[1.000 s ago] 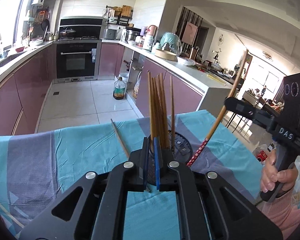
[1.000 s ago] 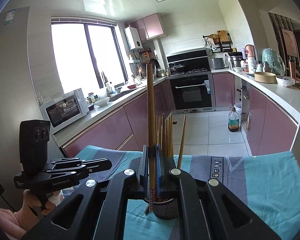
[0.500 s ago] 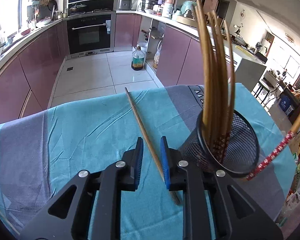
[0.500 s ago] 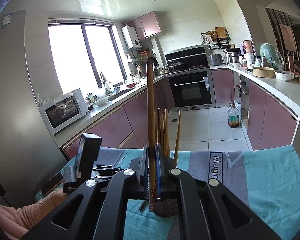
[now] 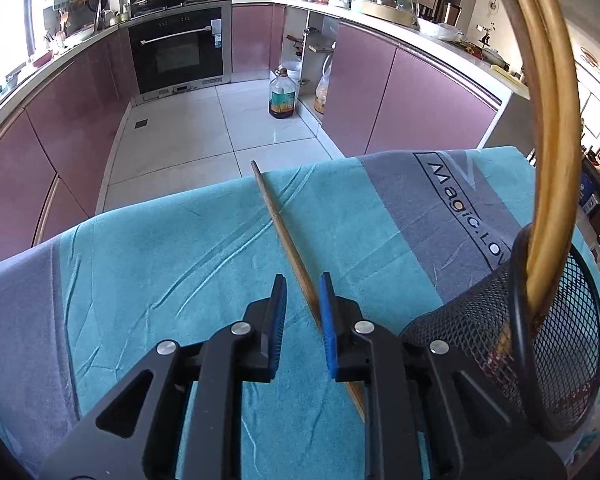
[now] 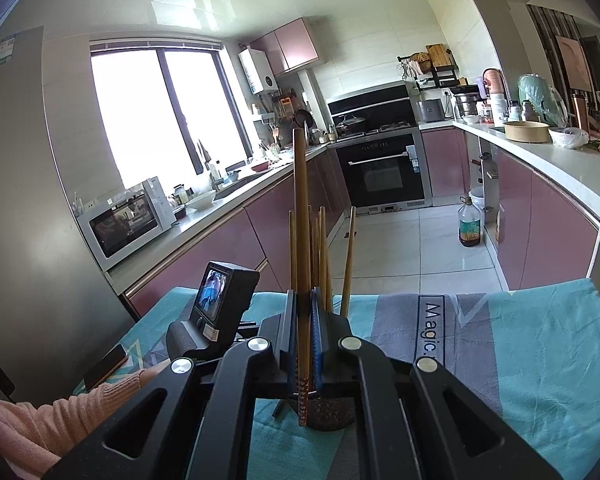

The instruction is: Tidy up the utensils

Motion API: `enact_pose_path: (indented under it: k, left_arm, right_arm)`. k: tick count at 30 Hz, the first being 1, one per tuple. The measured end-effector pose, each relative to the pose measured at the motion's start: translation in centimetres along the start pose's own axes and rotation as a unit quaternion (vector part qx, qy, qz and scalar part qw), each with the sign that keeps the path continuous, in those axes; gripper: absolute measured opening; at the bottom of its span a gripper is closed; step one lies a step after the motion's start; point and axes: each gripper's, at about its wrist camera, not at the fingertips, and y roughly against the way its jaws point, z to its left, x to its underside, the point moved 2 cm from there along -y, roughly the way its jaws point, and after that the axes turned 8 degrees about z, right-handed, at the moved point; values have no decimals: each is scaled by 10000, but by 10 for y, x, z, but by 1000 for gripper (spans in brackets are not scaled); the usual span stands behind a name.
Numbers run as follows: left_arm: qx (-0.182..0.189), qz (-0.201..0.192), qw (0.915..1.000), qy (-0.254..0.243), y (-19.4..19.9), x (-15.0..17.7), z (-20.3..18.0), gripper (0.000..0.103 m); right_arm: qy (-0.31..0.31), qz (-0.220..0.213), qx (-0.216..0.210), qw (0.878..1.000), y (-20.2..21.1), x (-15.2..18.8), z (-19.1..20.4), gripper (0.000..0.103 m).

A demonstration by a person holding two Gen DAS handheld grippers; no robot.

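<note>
A single wooden chopstick [image 5: 278,220] lies on the teal and grey cloth [image 5: 160,260], running away from me. My left gripper [image 5: 302,284] points down over its near end; the jaws are closing with the chopstick between them, close to the right pad and not pressed. Just to the right stands a black mesh holder [image 5: 560,340] with several chopsticks [image 5: 548,120] in it. My right gripper [image 6: 303,300] is shut on a chopstick with a red patterned end [image 6: 301,208], held upright in front of the holder [image 6: 332,416].
In the right wrist view the left gripper's camera housing [image 6: 220,300] and a pink sleeve [image 6: 40,420] are at the left, with a phone [image 6: 106,366] on the cloth's corner. Beyond the table's far edge are tiled floor, an oil bottle [image 5: 282,96] and purple cabinets.
My left gripper has swung down and across from above the holder to the loose chopstick, and its jaws have parted around it. The right gripper keeps still with its chopstick.
</note>
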Motion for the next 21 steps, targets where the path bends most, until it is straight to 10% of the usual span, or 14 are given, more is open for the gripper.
enact_pose_path:
  k: [21]
  left_arm:
    - [154, -42, 9994, 307, 27, 29, 5, 7]
  right_arm:
    - [-22, 76, -50, 10000, -4, 3, 0, 6]
